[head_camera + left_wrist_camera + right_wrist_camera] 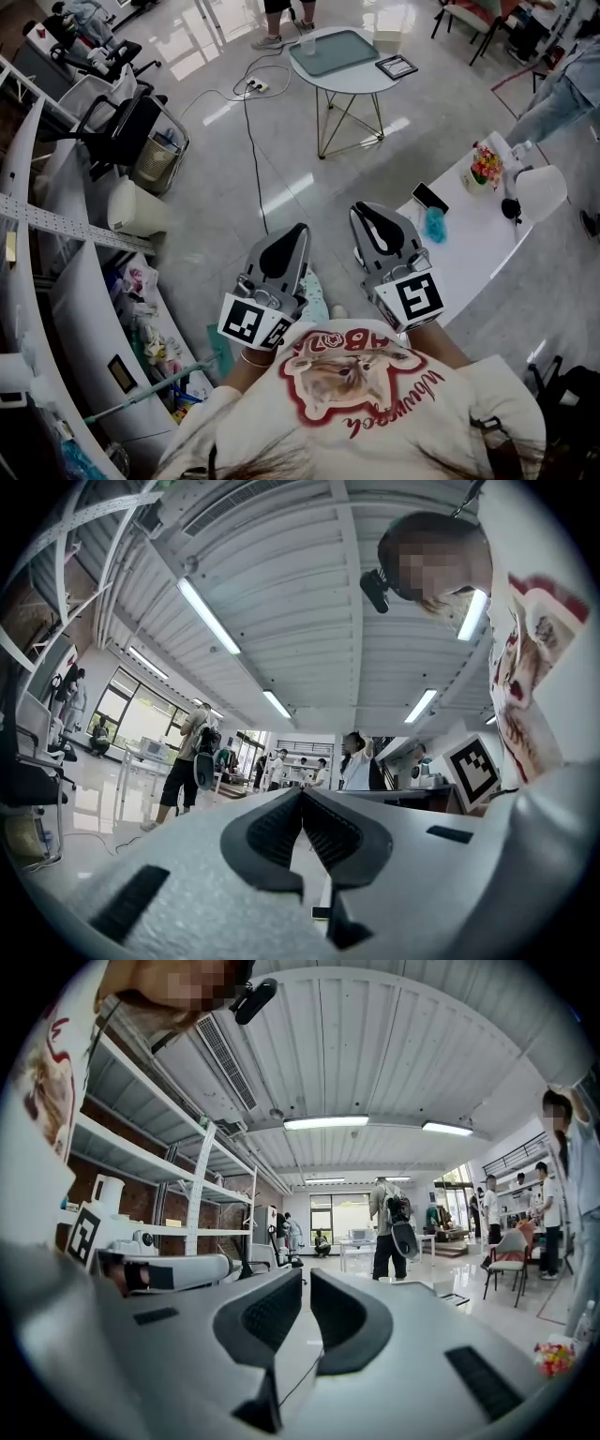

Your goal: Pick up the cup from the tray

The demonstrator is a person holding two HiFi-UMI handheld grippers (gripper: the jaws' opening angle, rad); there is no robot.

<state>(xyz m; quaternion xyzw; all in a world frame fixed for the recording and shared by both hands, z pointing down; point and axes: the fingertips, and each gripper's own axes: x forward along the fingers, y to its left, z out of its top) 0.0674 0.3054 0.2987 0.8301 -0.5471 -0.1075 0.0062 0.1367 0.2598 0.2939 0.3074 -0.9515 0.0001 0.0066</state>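
Broadly, a glossy pale floor (234,178) fills the head view, with a black cable running up it to a power strip (255,86) at upper centre. A curved white counter (469,244) reaches in from the right, bearing a phone (429,197) and a small blue object (434,223) just below it. At the top centre stands a round white table (352,80) on thin legs, well apart from both tools.

Low in the frame, close to the person's printed shirt (347,375), the two grippers are held side by side and point up the picture towards that table. The left gripper (298,229) has its jaws closed, the ribbed pads meeting at the tips with nothing between them, as the left gripper view shows (301,792). The right gripper (361,208) is likewise closed and empty (only a thin slit shows between its pads in the right gripper view (306,1274)).

On the table lies a grey-green tray (337,56), and the cup (308,43) stands at its upper left corner, far from either gripper.
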